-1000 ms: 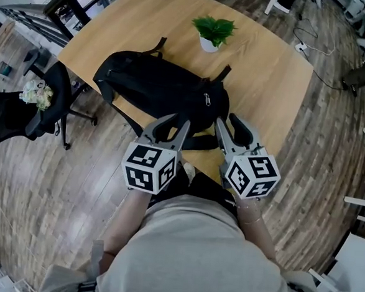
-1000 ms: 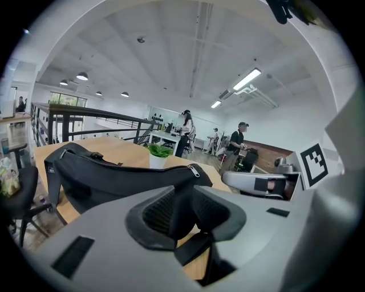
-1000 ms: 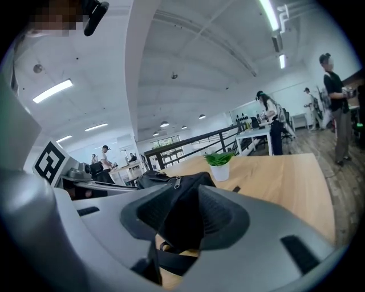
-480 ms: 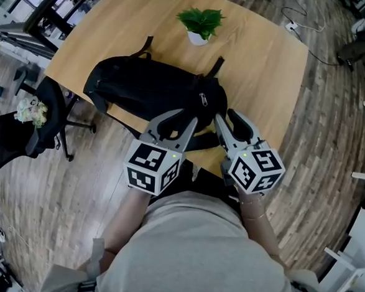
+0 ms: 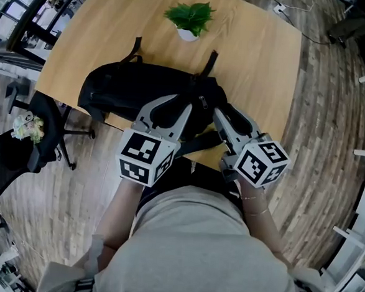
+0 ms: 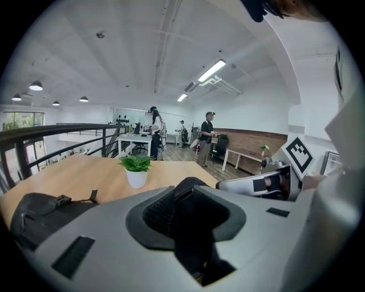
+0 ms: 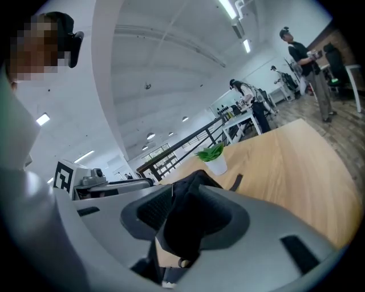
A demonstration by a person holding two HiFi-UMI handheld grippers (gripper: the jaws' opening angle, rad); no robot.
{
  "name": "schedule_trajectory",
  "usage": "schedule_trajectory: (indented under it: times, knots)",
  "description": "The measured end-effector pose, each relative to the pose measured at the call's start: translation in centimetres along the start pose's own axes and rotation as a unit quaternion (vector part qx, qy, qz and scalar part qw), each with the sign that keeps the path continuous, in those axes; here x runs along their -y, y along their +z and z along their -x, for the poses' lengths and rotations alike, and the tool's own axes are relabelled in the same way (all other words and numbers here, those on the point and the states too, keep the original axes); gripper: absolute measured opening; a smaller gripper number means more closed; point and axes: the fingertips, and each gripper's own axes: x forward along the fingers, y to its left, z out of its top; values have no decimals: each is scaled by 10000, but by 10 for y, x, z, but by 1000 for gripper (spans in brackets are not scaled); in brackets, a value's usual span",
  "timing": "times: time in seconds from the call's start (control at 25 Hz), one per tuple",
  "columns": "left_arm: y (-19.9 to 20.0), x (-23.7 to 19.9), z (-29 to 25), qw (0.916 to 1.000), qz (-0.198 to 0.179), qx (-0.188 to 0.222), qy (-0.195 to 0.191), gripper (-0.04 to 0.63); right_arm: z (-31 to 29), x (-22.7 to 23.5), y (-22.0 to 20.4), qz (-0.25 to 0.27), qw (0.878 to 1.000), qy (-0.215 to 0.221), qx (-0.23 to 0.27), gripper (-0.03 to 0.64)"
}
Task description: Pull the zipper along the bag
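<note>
A black backpack [image 5: 139,89] lies on its side on the wooden table [image 5: 257,60], with a small silvery zipper pull [image 5: 202,101] near its right end. My left gripper [image 5: 180,103] hangs over that near right end, jaws open, nothing gripped. My right gripper [image 5: 222,112] sits just right of the pull, also open. In the left gripper view the bag's end [image 6: 191,185] rises between the left gripper's [image 6: 188,197] jaws. The right gripper view shows black fabric [image 7: 197,179] inside the right gripper's [image 7: 191,197] open jaws; contact cannot be told.
A potted green plant [image 5: 188,18] stands on the table behind the bag. A black office chair [image 5: 40,132] is on the floor at the left, and a railing [image 6: 68,140] runs beyond the table. People [image 6: 155,131] stand far off in the room.
Both grippers have moved forward over the bag's near end, the left one more, and both marker cubes have rolled a little. The jaws stay open.
</note>
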Motion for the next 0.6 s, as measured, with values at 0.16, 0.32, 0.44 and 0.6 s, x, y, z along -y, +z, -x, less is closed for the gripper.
schedule_trajectory:
  times: [0.16, 0.32, 0.44, 0.6]
  knots:
    - [1, 11, -10, 9976, -592, -225, -293, 110, -2, -4, -4, -146, 9997, 155, -74, 141]
    - [-6, 31, -18, 9904, -1141, -459, -637, 110, -4, -4, -11, -254, 9991, 288, -179, 140]
    - [-10, 39, -24, 9844, -1433, -570, -850, 112, -6, -3, -15, -409, 9981, 397, -225, 140]
    - [-10, 44, -28, 9765, -1775, -611, -1057, 112, -7, -4, -16, -699, 9954, 635, -173, 101]
